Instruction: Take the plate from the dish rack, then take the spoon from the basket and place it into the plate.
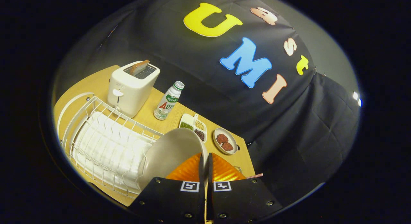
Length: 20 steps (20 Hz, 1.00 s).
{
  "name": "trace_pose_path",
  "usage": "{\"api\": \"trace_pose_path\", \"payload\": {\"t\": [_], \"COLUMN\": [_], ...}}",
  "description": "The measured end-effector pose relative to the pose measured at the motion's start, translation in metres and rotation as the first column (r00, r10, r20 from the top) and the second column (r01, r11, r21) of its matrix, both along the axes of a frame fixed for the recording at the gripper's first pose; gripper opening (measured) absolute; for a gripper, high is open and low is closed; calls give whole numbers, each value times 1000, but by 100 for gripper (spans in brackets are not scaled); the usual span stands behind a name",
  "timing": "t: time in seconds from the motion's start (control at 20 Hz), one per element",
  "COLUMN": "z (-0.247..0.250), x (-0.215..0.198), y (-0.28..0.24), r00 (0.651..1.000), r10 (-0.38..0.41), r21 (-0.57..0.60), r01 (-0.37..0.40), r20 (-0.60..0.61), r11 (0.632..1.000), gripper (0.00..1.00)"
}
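Left of the fingers: a white wire dish rack on the wooden table, its slots bare. Beyond the rack stands a toaster with a slice of bread in one slot; to its right, a small bottle.

Centre: the plate, pale and round, is held on edge just ahead and to the left of the fingers, its rim caught at the fingertips. The gripper is nearly closed, both fingers pinching the rim. The plate's concave face turns toward the camera and up-left; being round, it has no long axis, and its plane stands steeply tilted, lower edge overlapping the rack's near end.

Beyond the plate: a divided dish of beans; right of it, a small saucer carrying two brownish pieces.

Stage: the plate appears lifted out of the rack, so the first step is largely done. Remaining, by judgement: setting the plate flat, fetching the spoon from the basket, laying it in the plate. An orange ribbed object lies behind the fingers; whether it is the basket cannot be told.
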State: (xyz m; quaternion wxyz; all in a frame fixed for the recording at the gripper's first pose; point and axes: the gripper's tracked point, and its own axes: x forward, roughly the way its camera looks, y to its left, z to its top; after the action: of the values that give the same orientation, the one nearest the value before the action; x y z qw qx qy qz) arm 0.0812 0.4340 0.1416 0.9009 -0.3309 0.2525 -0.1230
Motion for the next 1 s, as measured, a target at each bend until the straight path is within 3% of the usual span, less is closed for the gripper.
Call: {"api": "trace_pose_path", "payload": {"t": [0.25,0.5,0.75,1.0], "z": [5,10,22,25], "x": [-1,1,-1,-9], "y": [10,28,34,42], "r00": [999,995,994,994], "r10": [39,95,102,100], "r21": [-112,-256,-366,-347], "r01": [-39,-91,-83,-77], "r20": [5,5,34,50], "r11": [993,962,927,935], "gripper": [2,2,2,1]}}
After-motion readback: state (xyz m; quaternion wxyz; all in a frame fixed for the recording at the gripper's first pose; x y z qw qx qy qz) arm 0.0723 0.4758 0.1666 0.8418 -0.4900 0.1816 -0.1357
